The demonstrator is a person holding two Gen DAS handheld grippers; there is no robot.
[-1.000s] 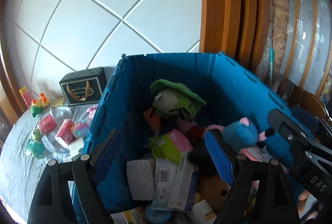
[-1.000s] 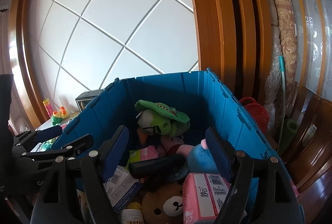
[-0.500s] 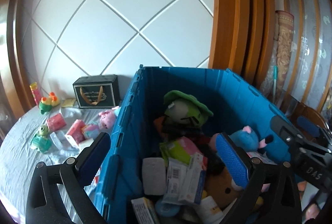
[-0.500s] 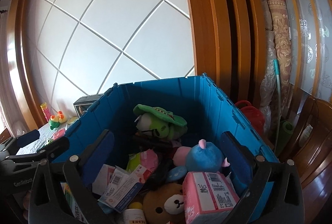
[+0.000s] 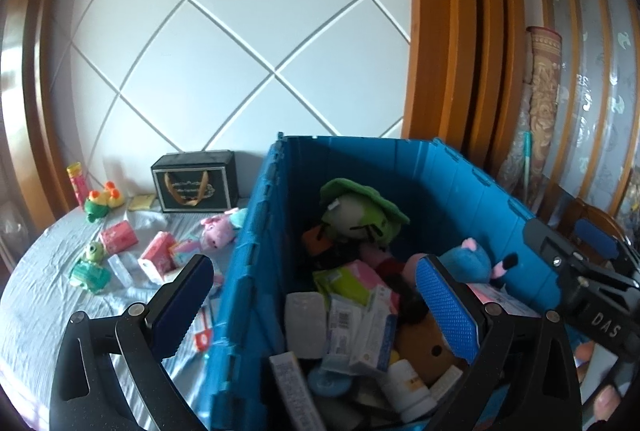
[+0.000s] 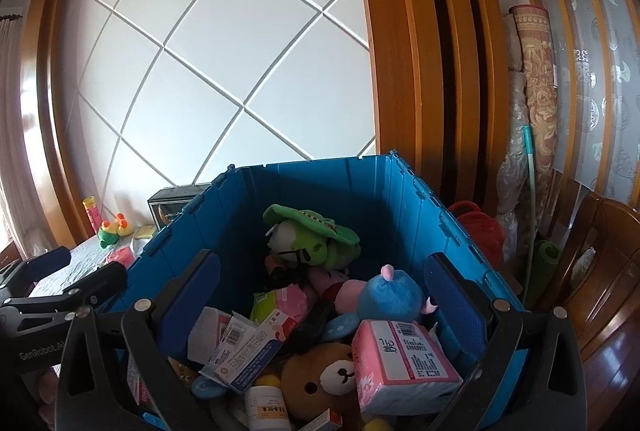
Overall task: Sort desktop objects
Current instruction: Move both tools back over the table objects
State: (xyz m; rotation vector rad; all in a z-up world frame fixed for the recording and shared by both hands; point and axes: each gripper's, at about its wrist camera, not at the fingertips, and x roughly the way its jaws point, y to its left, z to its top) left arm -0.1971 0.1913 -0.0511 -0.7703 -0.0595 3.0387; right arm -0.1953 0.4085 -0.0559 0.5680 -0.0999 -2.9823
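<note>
Both tongs, left tongs and right tongs, just opened wide, holding nothing; toys sit below in the blue box, dropped off.

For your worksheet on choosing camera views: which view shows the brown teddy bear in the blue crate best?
The right wrist view: the brown teddy bear lies face-up in the blue crate, face fully visible. In the left wrist view, only part of the bear's head shows, behind a fingertip pad.

Table w/ pale blue cloth, blue crate, black box, pink packets, frog toys
</note>
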